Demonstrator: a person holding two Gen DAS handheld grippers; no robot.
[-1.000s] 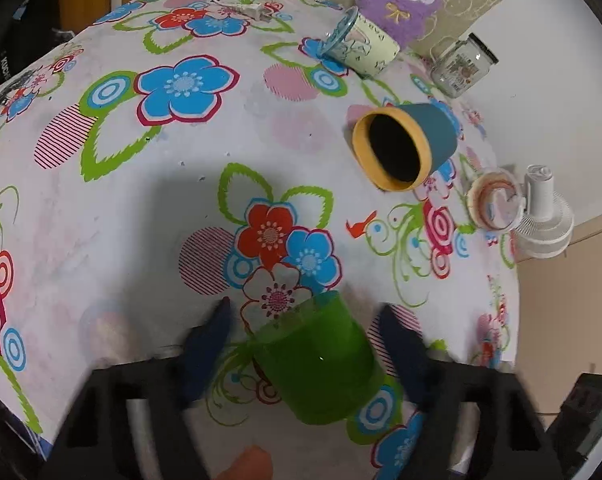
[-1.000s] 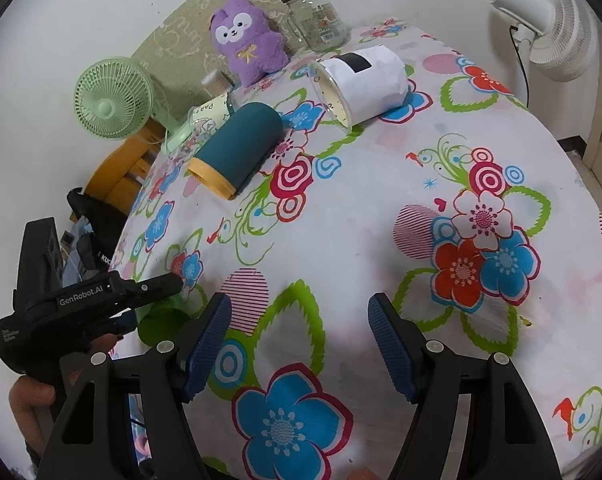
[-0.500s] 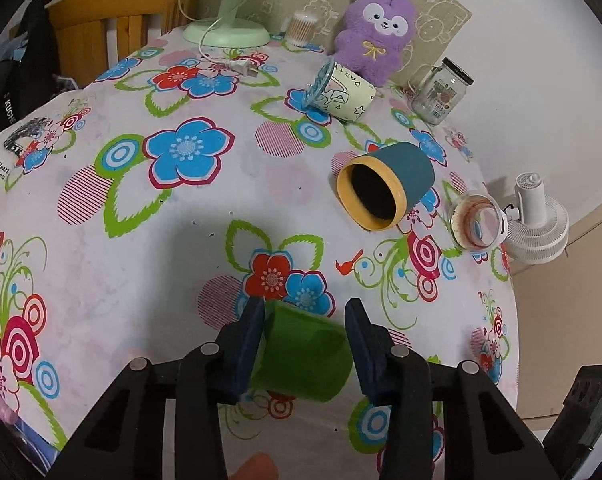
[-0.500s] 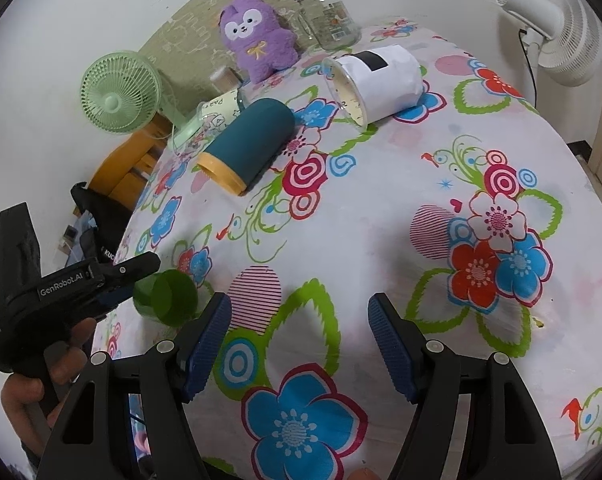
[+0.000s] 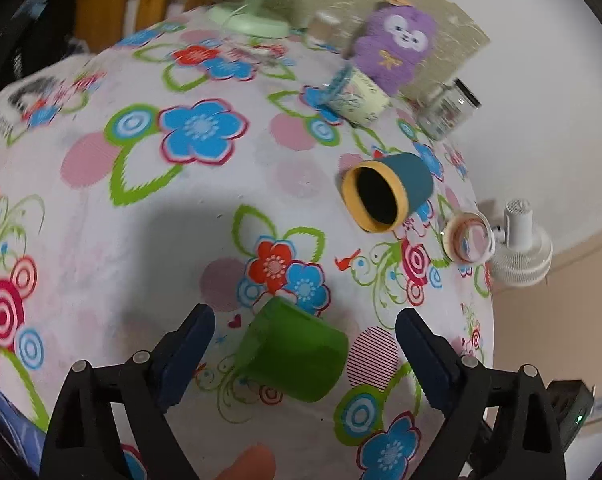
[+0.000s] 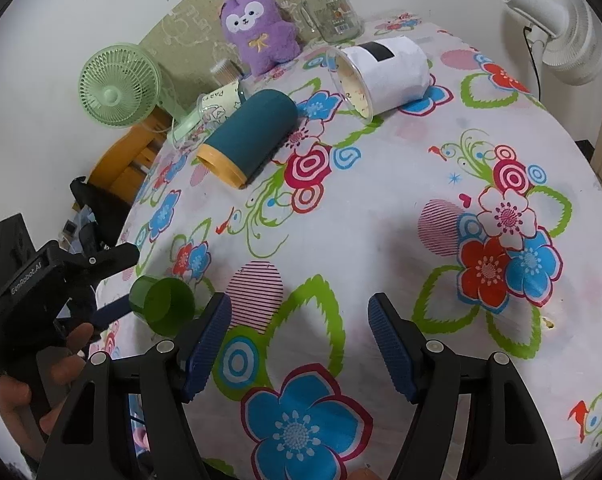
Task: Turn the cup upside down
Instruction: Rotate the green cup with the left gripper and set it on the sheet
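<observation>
A green translucent cup (image 5: 293, 350) lies tilted on its side on the flowered tablecloth (image 5: 149, 216), between the fingers of my left gripper (image 5: 304, 354). The left jaws stand wide open and do not touch the cup. In the right wrist view the green cup (image 6: 163, 306) shows at the left table edge with its base toward the left gripper (image 6: 109, 280). My right gripper (image 6: 299, 338) is open and empty above the near part of the tablecloth (image 6: 381, 216).
A teal cup with a yellow rim (image 5: 387, 196) lies on its side mid-table. A white cup (image 6: 381, 76) and a printed paper cup (image 5: 353, 98) also lie on their sides. A purple plush (image 6: 257, 28), glass jar (image 6: 329, 8), green fan (image 6: 119, 86) and white fan (image 6: 561, 28) stand around the far edge.
My left gripper was shut on the green cup half a second ago. It has opened wide and the cup now lies loose between its fingers. The right gripper has barely moved.
</observation>
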